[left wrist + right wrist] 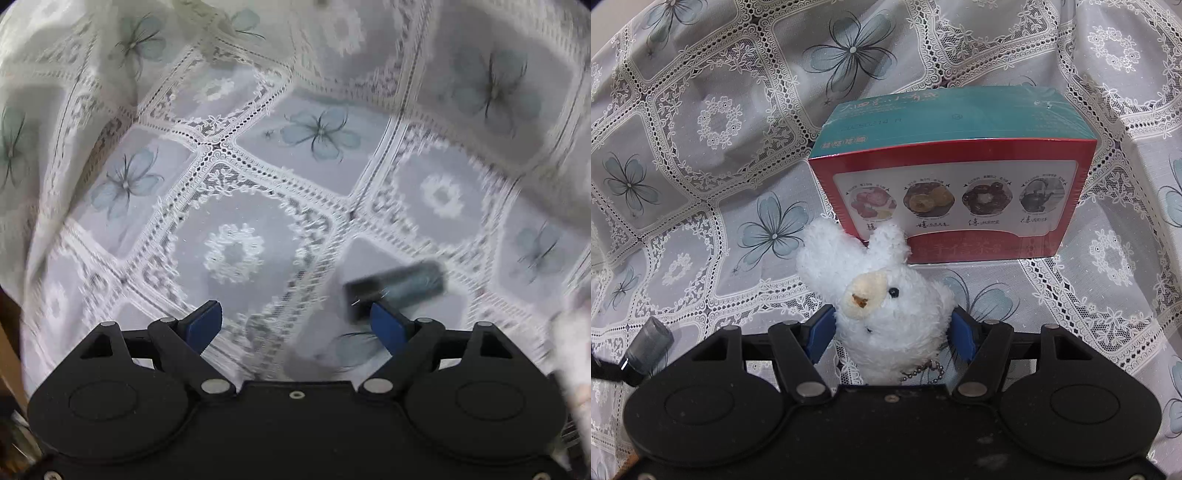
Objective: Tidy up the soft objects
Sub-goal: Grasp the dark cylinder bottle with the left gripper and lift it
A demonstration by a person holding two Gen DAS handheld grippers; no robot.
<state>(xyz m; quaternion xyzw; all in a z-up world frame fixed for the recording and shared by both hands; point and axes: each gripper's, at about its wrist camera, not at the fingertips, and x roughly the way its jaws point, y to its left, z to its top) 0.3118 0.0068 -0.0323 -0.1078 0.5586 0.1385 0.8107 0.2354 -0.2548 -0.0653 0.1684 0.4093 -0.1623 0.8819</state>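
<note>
A white plush rabbit (886,306) with a cream muzzle and a bead chain sits upright between the blue pads (820,332) of my right gripper (892,332), which is shut on its body. Its ears touch the front of a red and teal box (960,177) just behind it. In the blurred left wrist view my left gripper (295,325) hangs open over the lace cloth, with nothing between its pads (205,325). A dark grey cylinder (399,286) lies on the cloth just beyond the right fingertip.
A lace tablecloth (701,122) printed with blue flowers, also seen as the tablecloth (314,136), covers the whole surface. The grey cylinder (650,341) lies to the left of my right gripper. A blurred white shape (570,332) shows at the right edge of the left wrist view.
</note>
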